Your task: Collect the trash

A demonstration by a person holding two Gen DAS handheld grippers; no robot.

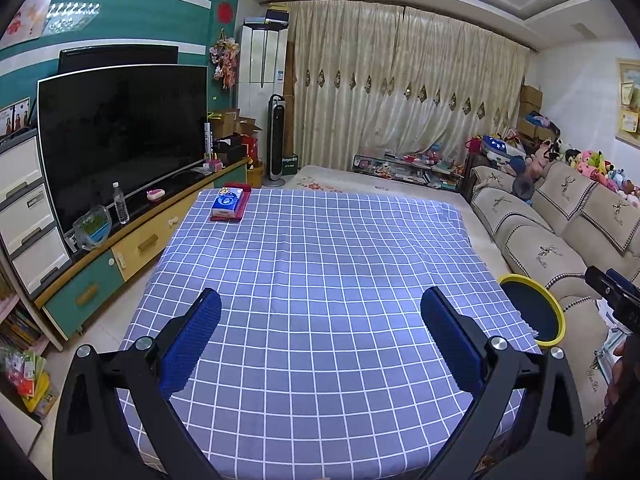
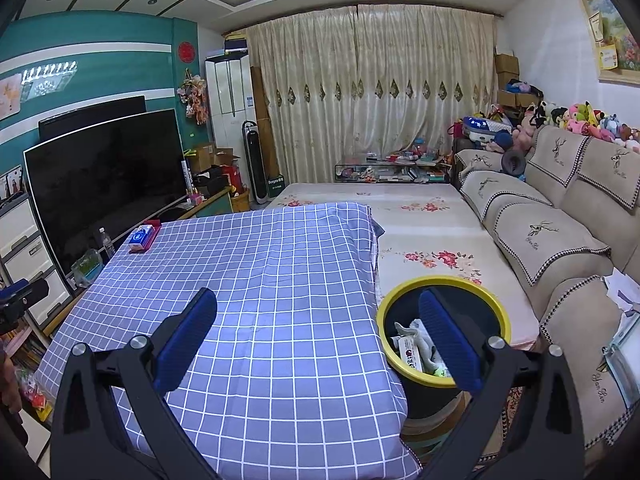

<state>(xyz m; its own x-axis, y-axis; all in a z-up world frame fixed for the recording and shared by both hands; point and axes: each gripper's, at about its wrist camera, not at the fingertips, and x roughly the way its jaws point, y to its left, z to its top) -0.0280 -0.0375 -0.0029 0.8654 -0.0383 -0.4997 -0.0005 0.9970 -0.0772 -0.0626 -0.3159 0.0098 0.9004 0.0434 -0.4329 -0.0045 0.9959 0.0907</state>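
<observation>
— What can go wrong from here?

— I judge the table already clean: on the checked cloth (image 1: 320, 280) I see only a tissue pack (image 1: 229, 201) on a red tray, far at 11 o'clock. If I take that for trash, I throw away a good thing. Also the trash bin (image 2: 442, 282) stands just beside the table edge, and a low swing of my right side can knock it.

— Where is the trash?

— Inside the bin: crumpled paper and wrappers (image 2: 412, 350), at 5 o'clock in the right view.

— And your pose?

— My left gripper (image 1: 320, 320) hovers above the near part of the cloth, jaws wide apart, holding nothing. My right gripper (image 2: 318, 320) hangs over the table's right edge, its right finger above the bin mouth, also spread wide and empty. Both point forward, a little downward.
</observation>
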